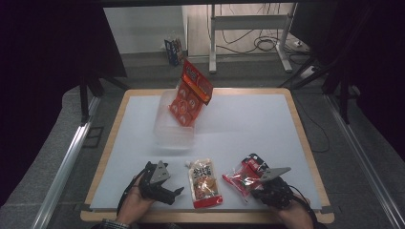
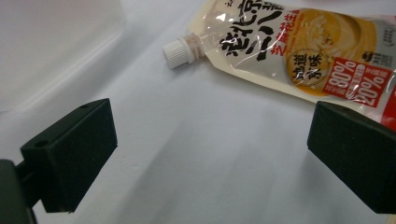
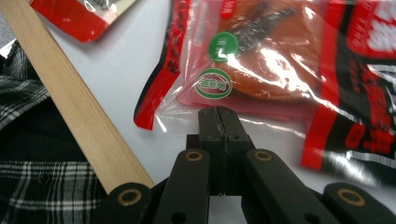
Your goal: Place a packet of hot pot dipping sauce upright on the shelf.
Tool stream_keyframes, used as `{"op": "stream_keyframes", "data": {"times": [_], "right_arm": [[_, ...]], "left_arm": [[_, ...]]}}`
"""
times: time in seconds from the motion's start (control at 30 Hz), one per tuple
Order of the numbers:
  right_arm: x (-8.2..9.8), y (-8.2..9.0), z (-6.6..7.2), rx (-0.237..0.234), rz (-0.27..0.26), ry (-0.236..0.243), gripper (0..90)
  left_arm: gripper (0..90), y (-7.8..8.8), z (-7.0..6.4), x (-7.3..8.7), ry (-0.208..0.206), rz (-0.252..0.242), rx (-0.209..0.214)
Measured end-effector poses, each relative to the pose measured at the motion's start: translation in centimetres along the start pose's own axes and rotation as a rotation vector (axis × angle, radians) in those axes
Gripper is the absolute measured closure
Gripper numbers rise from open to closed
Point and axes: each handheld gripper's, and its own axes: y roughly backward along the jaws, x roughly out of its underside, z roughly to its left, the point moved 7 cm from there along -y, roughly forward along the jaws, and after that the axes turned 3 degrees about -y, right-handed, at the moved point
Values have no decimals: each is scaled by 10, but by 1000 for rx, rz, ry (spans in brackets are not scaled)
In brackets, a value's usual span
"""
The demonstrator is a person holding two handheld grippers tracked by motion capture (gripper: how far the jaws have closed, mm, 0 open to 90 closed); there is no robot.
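Lying on the white tabletop (image 1: 248, 119), the red-and-black clear plastic snack packet (image 3: 280, 70) has its edge pinched by the closed right claw (image 3: 218, 114), the white-capped spouted sauce pouch (image 1: 204, 183) beside it, left claw (image 2: 210, 158) wide open, empty.

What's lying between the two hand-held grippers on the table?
In the high view, the spouted sauce pouch lies flat between the left hand-held gripper and the right hand-held gripper.

Dim, dark-edged high view — glare on wrappers, soft close-up blur
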Motion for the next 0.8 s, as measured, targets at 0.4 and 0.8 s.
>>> {"op": "stream_keyframes", "data": {"times": [0.4, 0.8], "right_arm": [[-9, -7, 4, 10, -4, 30, 885], [-8, 10, 0, 41, -46, 41, 787]], "left_arm": [[16, -3, -5, -6, 7, 0, 27], [39, -12, -22, -23, 8, -3, 83]]}}
